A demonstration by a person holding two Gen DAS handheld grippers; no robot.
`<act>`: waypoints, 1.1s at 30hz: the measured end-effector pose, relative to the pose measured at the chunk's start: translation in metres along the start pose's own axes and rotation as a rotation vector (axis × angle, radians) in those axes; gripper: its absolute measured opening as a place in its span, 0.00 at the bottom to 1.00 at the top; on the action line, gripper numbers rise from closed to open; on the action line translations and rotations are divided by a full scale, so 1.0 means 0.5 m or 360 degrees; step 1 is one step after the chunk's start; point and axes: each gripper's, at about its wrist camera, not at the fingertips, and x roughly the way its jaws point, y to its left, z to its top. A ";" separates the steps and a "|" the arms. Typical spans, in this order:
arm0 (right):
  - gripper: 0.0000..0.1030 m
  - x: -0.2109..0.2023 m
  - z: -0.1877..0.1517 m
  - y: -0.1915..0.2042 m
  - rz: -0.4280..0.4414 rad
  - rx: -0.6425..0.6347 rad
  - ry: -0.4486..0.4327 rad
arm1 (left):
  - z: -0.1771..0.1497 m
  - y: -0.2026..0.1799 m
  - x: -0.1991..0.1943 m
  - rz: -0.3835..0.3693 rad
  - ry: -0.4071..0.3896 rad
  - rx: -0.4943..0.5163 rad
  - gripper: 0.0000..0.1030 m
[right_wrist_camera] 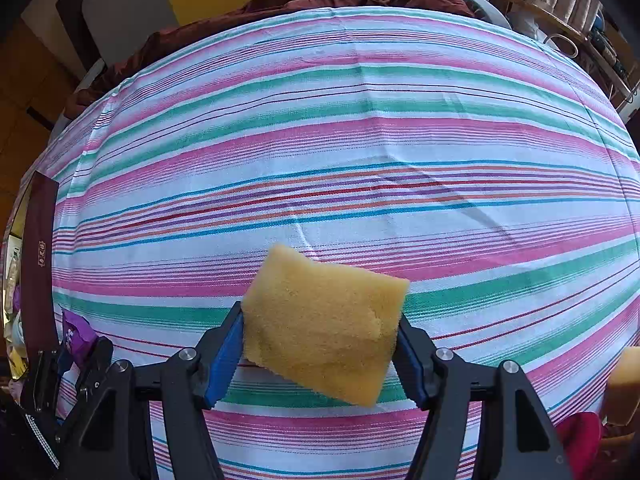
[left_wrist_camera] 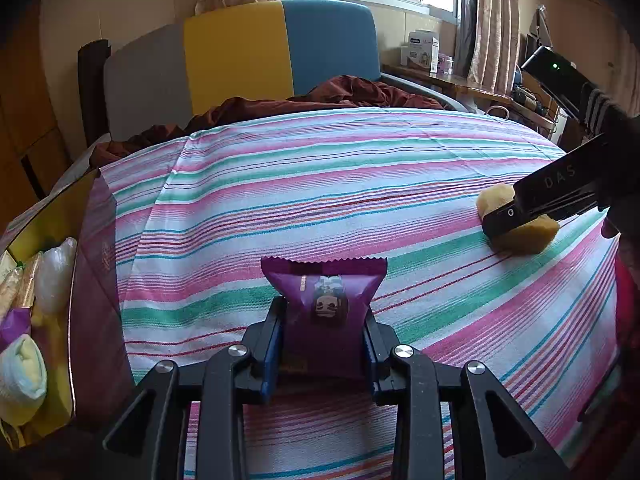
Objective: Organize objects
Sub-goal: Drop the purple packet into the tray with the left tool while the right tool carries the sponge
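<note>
Purple snack packet pinched in the left gripper and yellow sponge clamped in the right gripper remain outside the part-filled box.

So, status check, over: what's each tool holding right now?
Left tool shut on purple packet. Right tool shut on yellow sponge. Box at left, path clear.

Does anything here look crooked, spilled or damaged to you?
Nothing spilled or torn. The yellow sponge sits tilted between the pads of the right hand-held gripper, one corner dipping low. The striped cloth shows a few creases. The purple snack packet looks intact.
</note>
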 end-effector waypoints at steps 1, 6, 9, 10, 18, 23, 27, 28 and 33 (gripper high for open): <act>0.66 0.001 0.000 0.000 -0.0003 -0.0002 0.0001 | 0.000 -0.002 0.000 0.0000 0.0000 0.0001 0.33; 0.66 0.002 -0.001 -0.004 -0.0004 -0.0002 0.0003 | 0.006 0.002 -0.001 -0.0008 0.0030 -0.0021 0.32; 0.66 0.004 -0.001 -0.006 -0.0009 -0.0010 0.0005 | 0.011 0.013 -0.010 0.0007 0.0069 -0.0061 0.32; 0.67 0.004 -0.001 -0.007 -0.0008 -0.0010 0.0006 | 0.014 0.017 -0.017 0.0011 0.0065 -0.0074 0.32; 0.67 0.004 0.000 -0.015 -0.0013 -0.0014 0.0004 | 0.042 0.059 -0.121 0.0065 -0.0080 -0.0135 0.32; 0.66 0.004 0.000 -0.023 -0.0023 -0.0023 -0.0001 | 0.048 0.100 -0.184 0.0119 -0.0143 -0.0173 0.32; 0.66 0.005 0.000 -0.027 -0.0049 -0.0043 -0.0006 | 0.039 0.153 -0.227 0.0203 -0.0183 -0.0210 0.32; 0.66 0.005 0.000 -0.028 -0.0058 -0.0050 -0.0007 | 0.035 0.168 -0.236 0.0228 -0.0194 -0.0222 0.32; 0.66 0.006 -0.001 -0.025 -0.0133 -0.0105 -0.0024 | 0.015 0.250 -0.271 0.0355 -0.0215 -0.0321 0.32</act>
